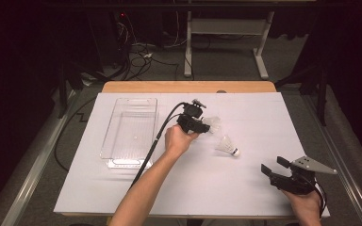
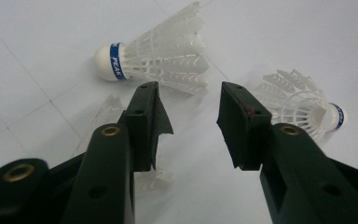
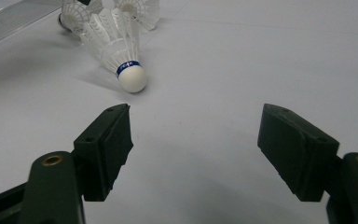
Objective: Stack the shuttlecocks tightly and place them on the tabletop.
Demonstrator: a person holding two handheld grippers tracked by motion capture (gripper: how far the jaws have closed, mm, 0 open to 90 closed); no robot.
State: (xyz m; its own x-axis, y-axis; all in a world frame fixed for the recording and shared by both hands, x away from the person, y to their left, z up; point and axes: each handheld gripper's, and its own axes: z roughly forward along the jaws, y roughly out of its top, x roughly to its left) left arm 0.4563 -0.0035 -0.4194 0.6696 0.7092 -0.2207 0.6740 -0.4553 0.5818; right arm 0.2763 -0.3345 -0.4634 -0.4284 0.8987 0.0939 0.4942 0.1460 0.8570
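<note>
White plastic shuttlecocks with blue-banded cork tips lie on the white table sheet (image 1: 245,188). My left gripper (image 1: 206,127) hovers over a small cluster of them (image 1: 213,123) at mid-table. In the left gripper view it (image 2: 189,91) is open with bare sheet between the jaws. One shuttlecock (image 2: 154,58) lies just beyond the tips and another (image 2: 303,107) sits behind the right-hand jaw. Pale feathers (image 2: 106,111) of a third show under the other jaw. My right gripper (image 1: 272,165) rests open near the front right, its own view (image 3: 196,112) facing a lone shuttlecock (image 3: 121,51) (image 1: 227,146).
A clear plastic tray (image 1: 129,132) stands on the left part of the sheet, close to my left forearm. The left gripper's cable (image 1: 155,141) runs across its right rim. The wooden table edge (image 1: 188,87) borders the back, with desk legs and cables on the floor beyond.
</note>
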